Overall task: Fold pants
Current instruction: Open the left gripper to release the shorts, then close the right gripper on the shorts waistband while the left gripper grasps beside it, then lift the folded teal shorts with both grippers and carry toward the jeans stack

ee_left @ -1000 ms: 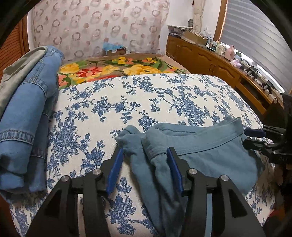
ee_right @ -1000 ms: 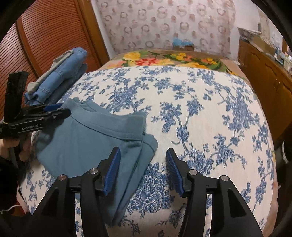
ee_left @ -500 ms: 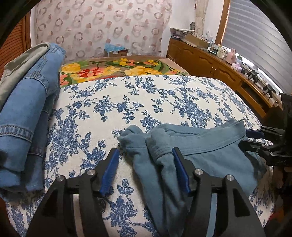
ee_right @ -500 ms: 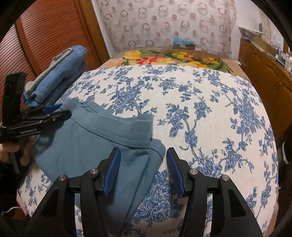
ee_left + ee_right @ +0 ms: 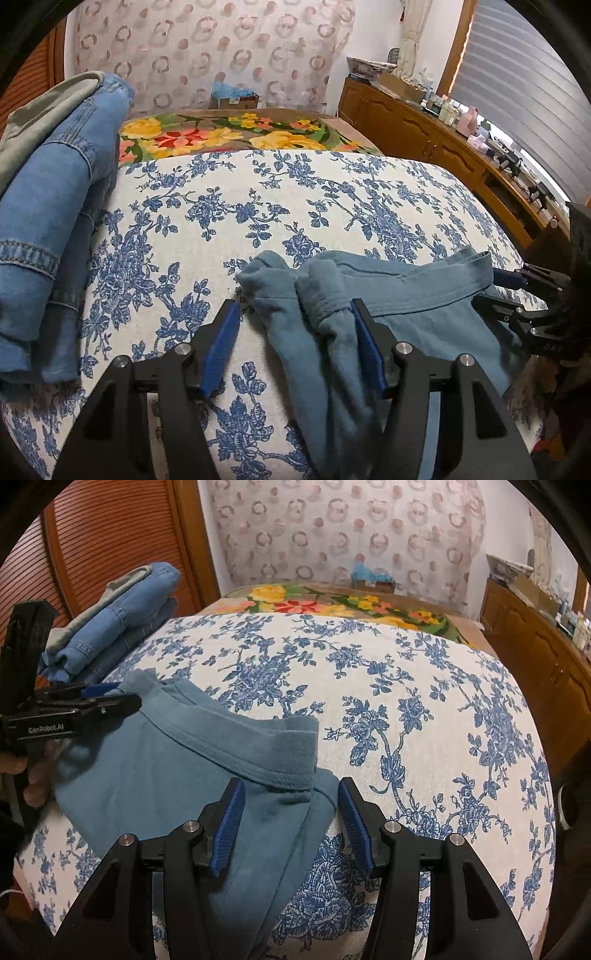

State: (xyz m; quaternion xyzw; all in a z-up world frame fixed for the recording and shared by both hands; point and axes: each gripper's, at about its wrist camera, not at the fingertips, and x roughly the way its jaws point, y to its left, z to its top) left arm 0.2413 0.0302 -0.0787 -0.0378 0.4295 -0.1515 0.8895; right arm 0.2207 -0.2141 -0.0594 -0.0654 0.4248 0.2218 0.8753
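Lying on the flowery bed cover [image 5: 424, 709], the blue pants [image 5: 166, 775] are sitting near its front edge. Both claws are standing open over the waistband corners, left gripper [image 5: 295, 343] and right gripper [image 5: 288, 823], probably getting ready to pinch them for folding. Other jeans [image 5: 48, 206] are waiting beside the pants.

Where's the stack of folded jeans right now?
The folded jeans lie at the bed's left edge, left of the teal pants, by the wooden slatted door in the right wrist view.
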